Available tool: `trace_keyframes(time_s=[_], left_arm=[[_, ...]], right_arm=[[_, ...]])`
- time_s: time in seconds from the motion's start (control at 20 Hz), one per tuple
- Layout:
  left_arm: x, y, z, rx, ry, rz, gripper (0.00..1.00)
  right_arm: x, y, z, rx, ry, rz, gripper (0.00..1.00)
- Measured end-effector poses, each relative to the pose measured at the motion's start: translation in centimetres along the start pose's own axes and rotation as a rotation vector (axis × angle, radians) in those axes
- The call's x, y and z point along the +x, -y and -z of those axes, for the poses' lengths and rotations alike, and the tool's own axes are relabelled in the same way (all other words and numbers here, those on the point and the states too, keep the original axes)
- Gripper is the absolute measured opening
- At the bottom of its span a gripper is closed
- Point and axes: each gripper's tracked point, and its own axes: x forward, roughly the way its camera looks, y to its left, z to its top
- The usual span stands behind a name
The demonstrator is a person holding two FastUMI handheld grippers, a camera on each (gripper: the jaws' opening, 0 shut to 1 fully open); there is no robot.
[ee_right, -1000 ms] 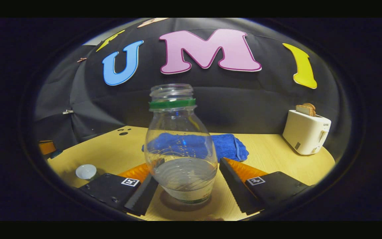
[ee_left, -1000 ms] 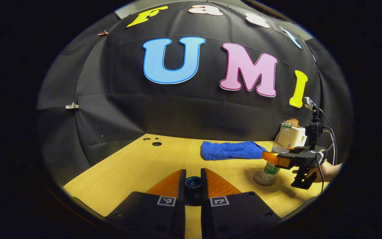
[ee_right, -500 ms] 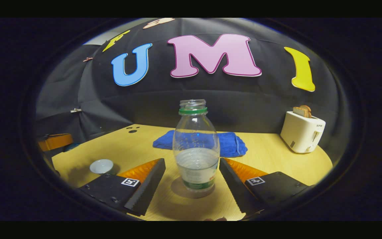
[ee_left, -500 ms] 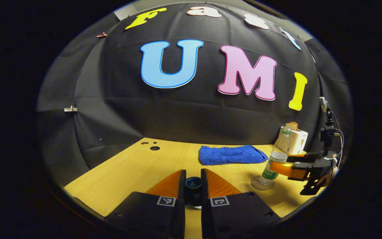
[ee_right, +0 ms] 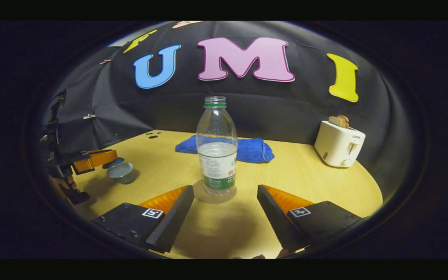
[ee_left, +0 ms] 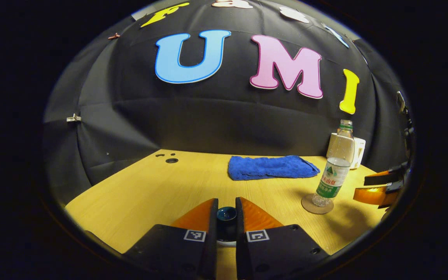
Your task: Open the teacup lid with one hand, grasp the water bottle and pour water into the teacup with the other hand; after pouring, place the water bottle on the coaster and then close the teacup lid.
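water bottle (ee_right: 216,146) stood upright on the coaster (ee_right: 213,193) on the table (ee_right: 317,186), uncapped; right hand-held gripper (ee_right: 224,206) spread wide, just short of it. left hand-held gripper (ee_left: 226,217) pinched the teacup lid (ee_left: 226,214) above the teacup (ee_right: 121,172)

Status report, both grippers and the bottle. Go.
Left gripper jaws shut on teacup lid, held above teacup. Right gripper jaws open, clear of water bottle. Bottle upright on coaster. Nothing in the way.
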Motion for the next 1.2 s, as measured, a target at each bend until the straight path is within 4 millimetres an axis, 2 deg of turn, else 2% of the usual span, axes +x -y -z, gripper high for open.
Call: trace_keyframes(time_s=[0.1,0.25,0.5,0.65,0.7,0.8,0.85,0.9,0.95,1.0,1.1,1.2], left_arm=[[0.2,0.4,0.8,0.009,-0.008,0.004,0.27],[0.5,0.6,1.3,0.028,-0.01,0.007,0.19],[0.5,0.7,1.4,0.055,-0.011,0.005,0.3],[-0.4,0.6,0.3,0.076,-0.009,-0.006,0.43],[-0.9,0.4,-0.7,0.088,0.002,-0.011,0.52],[-2.2,0.4,-2.9,0.105,0.015,-0.015,0.58],[-3.0,0.4,-4.2,0.108,0.018,-0.018,0.56],[-4.0,0.6,-5.6,0.107,0.024,-0.016,0.64],[-5.1,0.7,-7.4,0.108,0.035,-0.022,0.65],[-6.3,0.5,-9.4,0.114,0.058,-0.042,0.72],[-8.5,0.7,-13.8,0.117,0.11,-0.061,0.96],[-10.8,1.7,-17.6,0.103,0.147,-0.055,0.97]], right_arm=[[-0.2,0.1,0.2,0.01,-0.007,-0.004,1.0],[-0.4,0.7,0.5,0.003,-0.014,0.006,1.0],[-0.6,0.7,0.2,0.026,-0.01,0.004,1.0],[-1.4,0.8,-0.5,0.017,-0.02,0.008,1.0],[-2.0,1.0,-1.2,0.015,-0.015,0.014,1.0],[-3.1,1.3,-3.3,0.015,0.013,0.02,1.0],[-3.8,1.6,-4.4,0.014,0.024,0.023,1.0],[-4.5,1.7,-5.4,0.011,0.033,0.024,1.0],[-5.2,1.9,-6.5,0.008,0.04,0.027,1.0],[-6.1,2.4,-7.8,0.003,0.057,0.043,1.0],[-8.4,3.4,-11.0,-0.018,0.109,0.066,1.0],[-11.1,4.2,-13.7,-0.023,0.147,0.081,0.98]])
